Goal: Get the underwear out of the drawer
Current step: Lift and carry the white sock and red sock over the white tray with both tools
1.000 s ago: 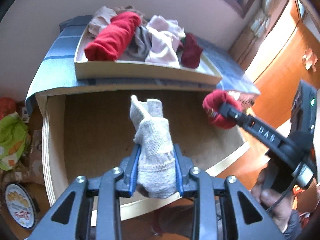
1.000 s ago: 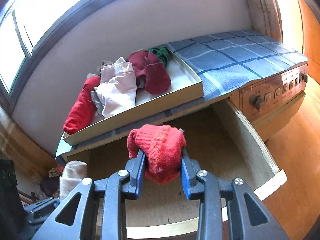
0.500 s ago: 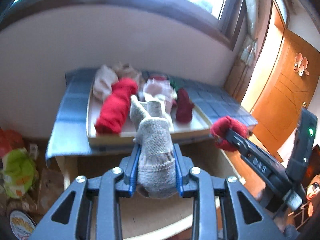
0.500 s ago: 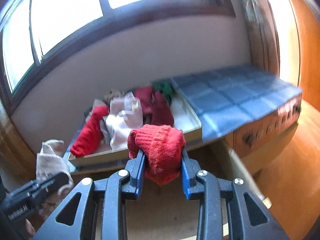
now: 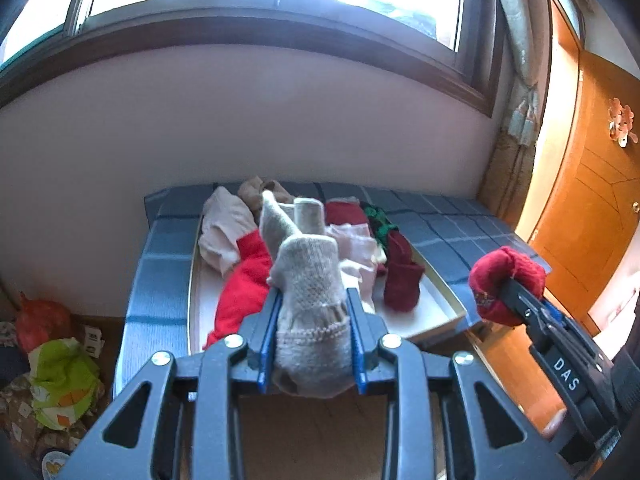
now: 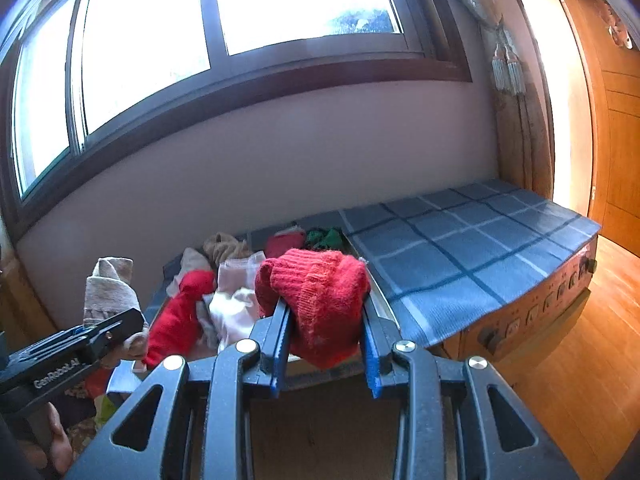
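Note:
My left gripper (image 5: 312, 334) is shut on a beige knitted garment (image 5: 308, 280) and holds it in the air in front of the white tray (image 5: 444, 312). My right gripper (image 6: 324, 344) is shut on a red knitted garment (image 6: 320, 292), also raised. Each gripper shows in the other view: the right gripper (image 5: 506, 292) with its red bundle, the left gripper (image 6: 120, 320) with its beige bundle. The tray (image 6: 380, 296) on the cabinet top holds several red, pink, beige and green garments. The open drawer (image 5: 320, 432) lies below the grippers, mostly hidden.
A blue checked cloth (image 6: 460, 248) covers the cabinet top (image 5: 160, 280). The wall and window stand behind. A wooden door (image 5: 592, 208) is at the right. Bags and clutter (image 5: 60, 364) lie on the floor at the left.
Both grippers have risen out of the drawer with their garments, and the views have tilted up toward the tray, wall and window.

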A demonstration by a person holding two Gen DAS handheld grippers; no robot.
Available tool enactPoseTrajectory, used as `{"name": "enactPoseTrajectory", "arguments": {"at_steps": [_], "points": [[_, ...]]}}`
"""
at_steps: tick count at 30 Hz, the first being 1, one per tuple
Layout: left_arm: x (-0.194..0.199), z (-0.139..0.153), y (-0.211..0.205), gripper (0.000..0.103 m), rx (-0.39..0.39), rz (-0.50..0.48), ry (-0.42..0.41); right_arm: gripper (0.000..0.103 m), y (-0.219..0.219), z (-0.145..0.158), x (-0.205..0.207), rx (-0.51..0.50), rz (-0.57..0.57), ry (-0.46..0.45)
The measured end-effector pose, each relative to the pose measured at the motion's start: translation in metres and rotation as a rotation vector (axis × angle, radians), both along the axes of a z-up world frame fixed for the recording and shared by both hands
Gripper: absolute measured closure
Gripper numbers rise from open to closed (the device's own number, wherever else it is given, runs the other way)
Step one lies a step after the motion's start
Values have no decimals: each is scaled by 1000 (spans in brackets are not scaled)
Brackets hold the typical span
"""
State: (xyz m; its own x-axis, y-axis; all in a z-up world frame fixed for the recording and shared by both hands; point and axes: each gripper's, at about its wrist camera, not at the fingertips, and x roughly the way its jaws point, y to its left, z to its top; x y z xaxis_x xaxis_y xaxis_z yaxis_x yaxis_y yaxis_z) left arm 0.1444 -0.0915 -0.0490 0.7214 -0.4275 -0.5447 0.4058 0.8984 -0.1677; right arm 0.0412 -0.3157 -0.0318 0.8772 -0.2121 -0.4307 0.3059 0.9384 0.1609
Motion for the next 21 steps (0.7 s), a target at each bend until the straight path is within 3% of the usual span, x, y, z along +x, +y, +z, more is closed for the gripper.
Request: {"name": "enactPoseTrajectory", "arguments": {"at_steps": [8,21], "points": [[11,9,-3,74,2,6,-29,69,2,11,17,-12,-3,-45],[30,14,-11,74,6,22,-34,69,-1,11,35,-12,-13,-39]]}}
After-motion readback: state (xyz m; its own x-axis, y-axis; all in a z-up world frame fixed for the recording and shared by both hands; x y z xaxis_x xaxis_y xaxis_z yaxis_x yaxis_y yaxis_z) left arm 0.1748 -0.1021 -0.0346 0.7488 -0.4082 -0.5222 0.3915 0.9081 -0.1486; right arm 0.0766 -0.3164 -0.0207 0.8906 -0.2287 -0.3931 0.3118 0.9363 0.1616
